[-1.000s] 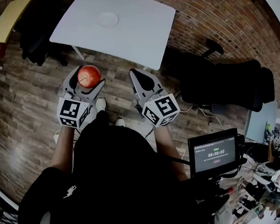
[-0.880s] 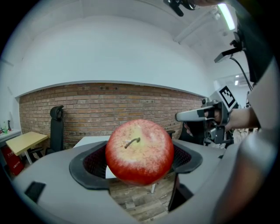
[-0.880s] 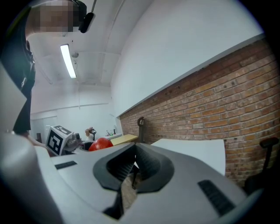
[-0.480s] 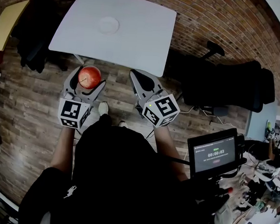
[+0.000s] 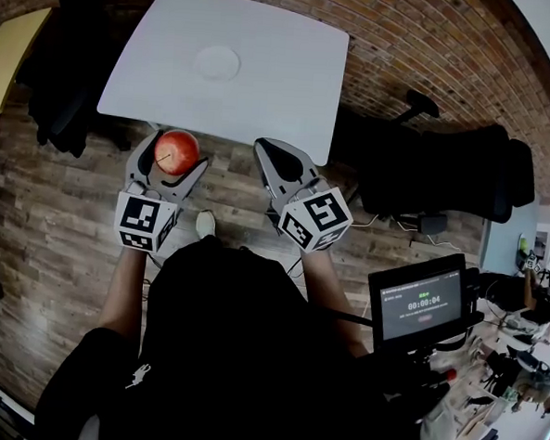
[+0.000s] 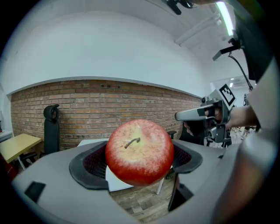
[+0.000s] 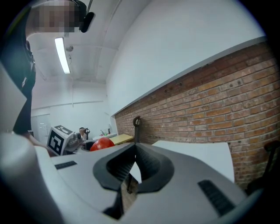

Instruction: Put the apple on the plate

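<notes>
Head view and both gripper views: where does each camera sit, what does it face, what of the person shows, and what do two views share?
Head view: on the person's head, steeply down at the white table and plate; forearms, torso show.
Left gripper view: on the left gripper, facing the brick wall; jaws clamp the apple.
Right gripper view: on the right gripper, along the wall; jaws shut, empty.
Shared: apple in all three.

- On the monitor (image 5: 425, 305) at my right side, the timer reads "00:00:04".
- The smaller lines on this screen are too small for me to read.
- My left marker cube (image 5: 145, 221) and right marker cube (image 5: 317, 217) carry only black-and-white square codes, without letters.
</notes>
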The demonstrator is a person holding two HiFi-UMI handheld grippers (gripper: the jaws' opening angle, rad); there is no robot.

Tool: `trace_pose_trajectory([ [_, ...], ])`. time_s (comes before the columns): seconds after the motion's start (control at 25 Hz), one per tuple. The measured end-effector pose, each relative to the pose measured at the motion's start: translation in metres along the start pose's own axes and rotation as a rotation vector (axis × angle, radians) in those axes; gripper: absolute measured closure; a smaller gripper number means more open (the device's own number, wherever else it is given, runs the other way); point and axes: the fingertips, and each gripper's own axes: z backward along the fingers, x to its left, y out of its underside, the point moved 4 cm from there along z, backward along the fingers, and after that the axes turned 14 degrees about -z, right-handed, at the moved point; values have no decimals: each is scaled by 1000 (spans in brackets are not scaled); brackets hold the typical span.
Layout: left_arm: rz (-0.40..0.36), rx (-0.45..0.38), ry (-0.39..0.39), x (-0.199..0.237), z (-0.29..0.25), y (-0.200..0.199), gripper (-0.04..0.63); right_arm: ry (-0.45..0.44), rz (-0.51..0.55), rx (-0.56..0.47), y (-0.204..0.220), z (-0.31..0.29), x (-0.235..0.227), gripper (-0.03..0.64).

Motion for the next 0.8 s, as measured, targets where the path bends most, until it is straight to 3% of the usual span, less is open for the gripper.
trace_pose_trajectory([
  [0.8,-7,-37,37,80,-26,12,175,42,20,17,-16,-79,4,613],
])
